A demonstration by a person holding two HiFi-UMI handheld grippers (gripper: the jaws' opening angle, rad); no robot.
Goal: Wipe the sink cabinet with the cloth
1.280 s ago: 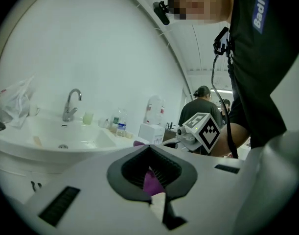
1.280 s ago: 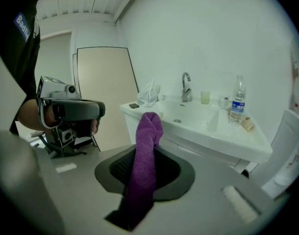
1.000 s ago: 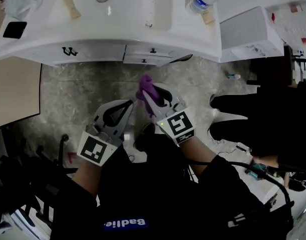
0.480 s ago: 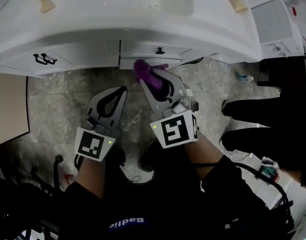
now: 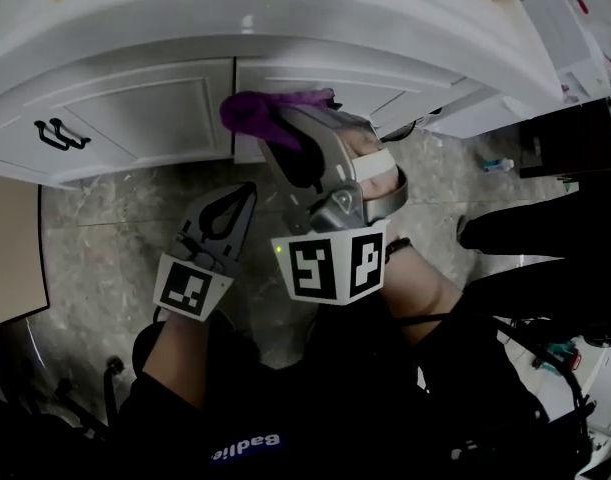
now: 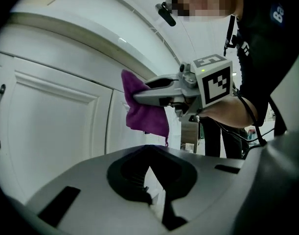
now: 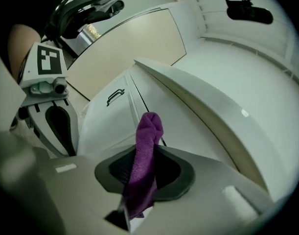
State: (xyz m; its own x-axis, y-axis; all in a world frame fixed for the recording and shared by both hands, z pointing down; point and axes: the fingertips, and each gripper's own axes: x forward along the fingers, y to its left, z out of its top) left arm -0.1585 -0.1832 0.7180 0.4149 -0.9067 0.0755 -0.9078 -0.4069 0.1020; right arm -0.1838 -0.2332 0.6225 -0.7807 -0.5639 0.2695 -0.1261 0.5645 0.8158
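The white sink cabinet fills the top of the head view, its countertop lip overhanging the doors. My right gripper is shut on a purple cloth, and the bunched cloth lies at the seam beside the left door, touching or nearly touching the front. From the left gripper view the cloth hangs from the right gripper against the cabinet front. In the right gripper view the cloth sticks up between the jaws. My left gripper hangs lower, shut and empty, away from the cabinet.
A black door handle sits on the left door. A beige panel stands at the left. Grey stone floor lies below. A small bottle lies on the floor at the right, near dark legs.
My right gripper has risen and gone forward with the cloth, from over the floor to the cabinet front. The left gripper has stayed low. The head view has closed in on the cabinet.
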